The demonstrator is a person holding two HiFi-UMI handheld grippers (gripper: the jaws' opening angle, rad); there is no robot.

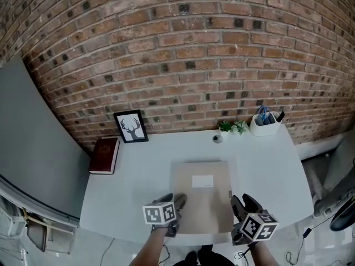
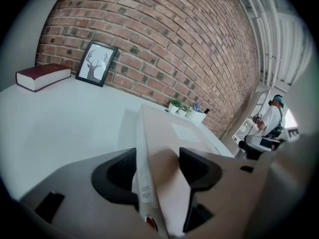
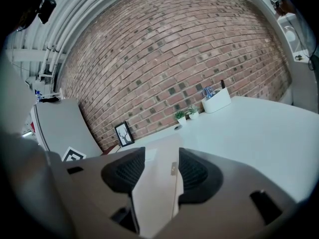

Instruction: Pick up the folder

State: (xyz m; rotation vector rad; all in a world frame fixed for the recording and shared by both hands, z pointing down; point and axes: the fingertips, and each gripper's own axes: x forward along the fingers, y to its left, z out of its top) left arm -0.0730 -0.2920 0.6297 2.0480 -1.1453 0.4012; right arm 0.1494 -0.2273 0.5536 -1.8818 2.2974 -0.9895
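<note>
The tan folder (image 1: 202, 195) is at the near middle of the white table (image 1: 272, 170). The left gripper (image 1: 178, 200) is clamped on the folder's near left edge, and the right gripper (image 1: 240, 202) grasps its near right edge. Beyond the folder to the left are a red book (image 1: 105, 155) and a framed deer picture (image 1: 131, 126). Beyond it to the right are small plants (image 1: 232, 127) and a white holder (image 1: 264, 126).

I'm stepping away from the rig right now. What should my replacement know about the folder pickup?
Left gripper: shut on the folder at its near left edge.
Right gripper: shut on its near right edge.
Folder: beige, mid-desk, in front of the person; it looks to be lying flat.
Done: both grips set.
Left: lift it clear, probably keeping both sides level.
</note>
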